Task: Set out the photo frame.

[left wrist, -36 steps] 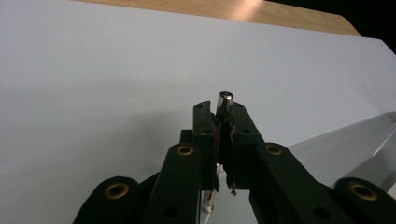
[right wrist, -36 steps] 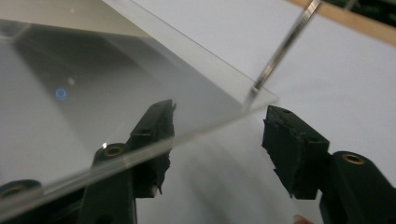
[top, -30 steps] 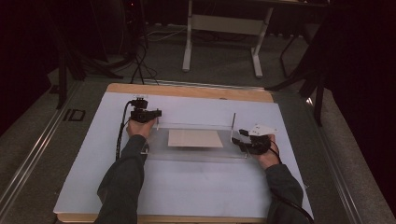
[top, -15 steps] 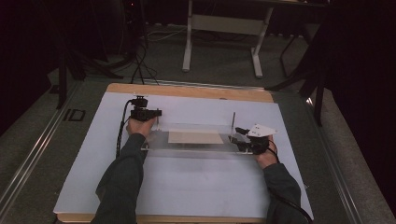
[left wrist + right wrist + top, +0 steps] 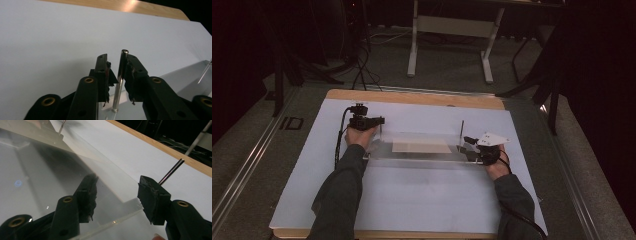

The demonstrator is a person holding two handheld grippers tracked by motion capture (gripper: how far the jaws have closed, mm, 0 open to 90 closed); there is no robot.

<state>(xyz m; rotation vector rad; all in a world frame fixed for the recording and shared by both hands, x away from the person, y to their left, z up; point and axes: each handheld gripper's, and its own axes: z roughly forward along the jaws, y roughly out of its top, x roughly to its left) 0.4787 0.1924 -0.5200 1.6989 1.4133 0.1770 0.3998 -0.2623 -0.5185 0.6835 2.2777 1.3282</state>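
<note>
earlier to now: the clear sheet (image 5: 422, 155) lay flatter across the tray (image 5: 422, 135) a second ago, with the tan board (image 5: 421, 145) showing broad; now the board shows as a thinner strip and the sheet's near edge sits lower toward 6 o'clock. both hands are about where they were.

left gripper (image 5: 373, 121), at 9 o'clock of the tray: its jaws have just been opening. in the left gripper view a thin upright metal post (image 5: 120, 80) stands between them, close against the right pad, a gap on the left side; released, not pinched.

right gripper (image 5: 472, 145), at 3 o'clock of the tray: jaws have been closing a little and stand wide. in the right gripper view the corner of the clear sheet (image 5: 117, 212) lies between them, left pad behind the sheet, right pad clear of it; not clamped. a second metal post (image 5: 172, 171) rises just behind the right jaw.

container: the clear shallow tray sits mid-table on the white mat (image 5: 422, 200); the tan board lies flat inside it, at centre, under the clear sheet.

writing: a dark mark on the floor (image 5: 292, 123) at 9 o'clock of the table, not readable.
</note>
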